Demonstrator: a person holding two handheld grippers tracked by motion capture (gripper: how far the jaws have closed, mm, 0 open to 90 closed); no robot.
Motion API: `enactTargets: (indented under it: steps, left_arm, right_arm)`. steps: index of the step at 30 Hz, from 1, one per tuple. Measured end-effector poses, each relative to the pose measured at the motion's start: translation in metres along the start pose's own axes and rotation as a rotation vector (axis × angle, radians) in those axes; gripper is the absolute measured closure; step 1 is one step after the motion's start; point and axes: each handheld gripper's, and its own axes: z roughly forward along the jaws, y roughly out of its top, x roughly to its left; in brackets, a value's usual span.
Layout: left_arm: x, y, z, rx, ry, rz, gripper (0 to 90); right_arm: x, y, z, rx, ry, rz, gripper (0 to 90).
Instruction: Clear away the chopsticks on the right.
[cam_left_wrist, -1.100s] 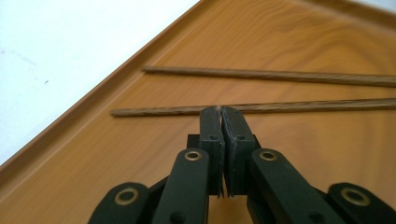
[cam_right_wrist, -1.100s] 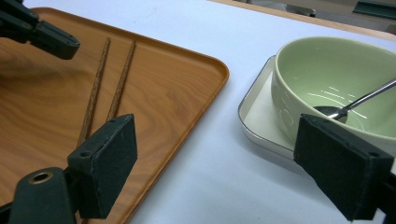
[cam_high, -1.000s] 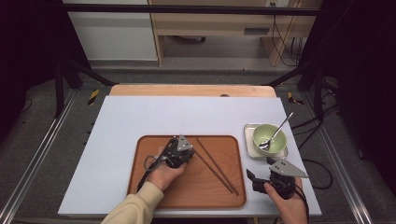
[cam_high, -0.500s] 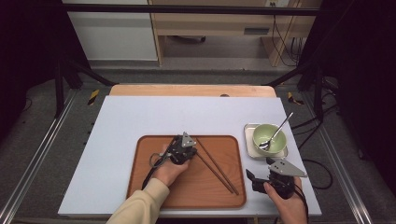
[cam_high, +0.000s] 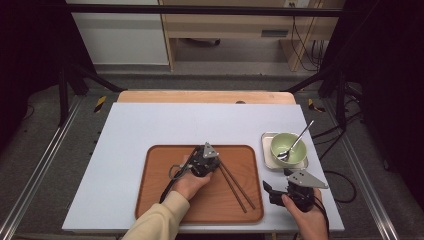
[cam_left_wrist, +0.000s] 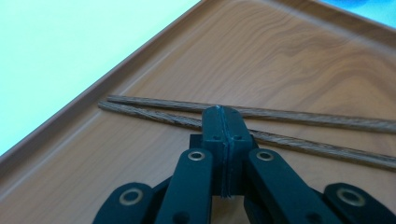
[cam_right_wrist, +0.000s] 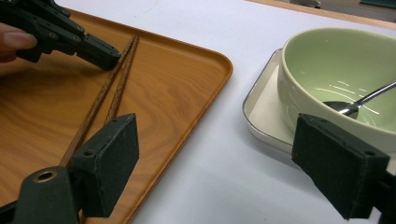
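High view: wooden tray taken as landmark, near edge of white table.
Chopsticks: flat on tray, right half, side by side, not lifted.
Left gripper: over tray centre, jaws pressed together with nothing between, tips at far end of chopsticks; touching or just above, cannot tell.
Right gripper: off tray's right edge, jaws wide and empty.
Bowl: right of tray, on small square dish, spoon inside.
Progress: early; chopsticks approached, no grasp formed.
Remaining, judged: opening of left jaws, grasp, lift, placement.
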Motion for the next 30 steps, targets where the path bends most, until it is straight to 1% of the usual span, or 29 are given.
enactTargets:
  steps: [1,4,8,9,10,11,13,15,17,18,19,21,24,25,27,28,29,30]
  left_arm:
    - [0.000,0.001,0.001,-0.001,-0.004,0.006,89.6]
    - [-0.003,0.004,0.003,-0.007,-0.009,0.004,89.7]
    - [-0.006,0.007,0.006,-0.006,-0.028,0.021,89.9]
    - [-0.007,0.008,0.007,-0.013,-0.029,0.018,90.0]
    - [-0.007,0.009,0.007,-0.008,-0.032,0.030,90.0]
    - [-0.008,0.010,0.007,-0.017,-0.034,0.023,90.0]
    - [-0.009,0.012,0.008,-0.022,-0.041,0.026,90.0]
    - [-0.010,0.014,0.009,-0.028,-0.046,0.024,90.0]
    - [-0.011,0.015,0.011,-0.032,-0.048,0.031,90.0]
    - [-0.011,0.016,0.011,-0.026,-0.049,0.039,90.0]
    - [-0.012,0.016,0.012,-0.035,-0.050,0.030,90.0]
    - [-0.012,0.017,0.013,-0.036,-0.054,0.029,90.0]
    - [-0.012,0.018,0.015,-0.028,-0.055,0.043,90.0]
    - [-0.012,0.019,0.016,-0.036,-0.057,0.034,90.0]
    - [-0.013,0.020,0.016,-0.035,-0.057,0.036,90.0]
    - [-0.013,0.020,0.016,-0.031,-0.064,0.043,90.0]
    - [-0.014,0.020,0.017,-0.037,-0.066,0.037,90.0]
    - [-0.015,0.020,0.017,-0.037,-0.065,0.042,90.0]
  right_arm:
    - [0.000,0.000,0.000,0.001,-0.001,0.001,15.3]
    - [0.000,0.000,0.001,0.004,-0.005,-0.003,15.5]
    - [0.001,0.000,0.002,0.008,-0.007,-0.004,15.6]
    - [0.001,0.000,0.003,0.010,-0.007,-0.006,15.6]
    - [0.002,0.000,0.004,0.012,-0.009,-0.003,15.6]
    - [0.002,0.001,0.004,0.015,-0.007,-0.004,15.6]
    - [0.003,0.001,0.005,0.017,-0.010,-0.013,15.7]
    - [0.004,0.001,0.005,0.021,-0.012,-0.012,15.7]
    - [0.004,0.001,0.005,0.022,-0.017,-0.020,15.7]
    - [0.004,0.001,0.005,0.021,-0.018,-0.018,15.7]
    - [0.004,0.001,0.005,0.021,-0.018,-0.016,15.7]
    - [0.003,0.001,0.005,0.020,-0.021,-0.012,15.9]
    - [0.003,0.000,0.005,0.023,-0.023,-0.007,16.0]
    - [0.003,0.000,0.005,0.024,-0.024,-0.010,16.0]
    - [0.003,0.000,0.005,0.022,-0.022,-0.010,16.0]
    - [0.003,0.001,0.005,0.022,-0.022,-0.010,16.0]
    - [0.003,0.000,0.005,0.024,-0.023,-0.010,16.0]
    - [0.003,0.000,0.006,0.025,-0.025,-0.010,16.0]
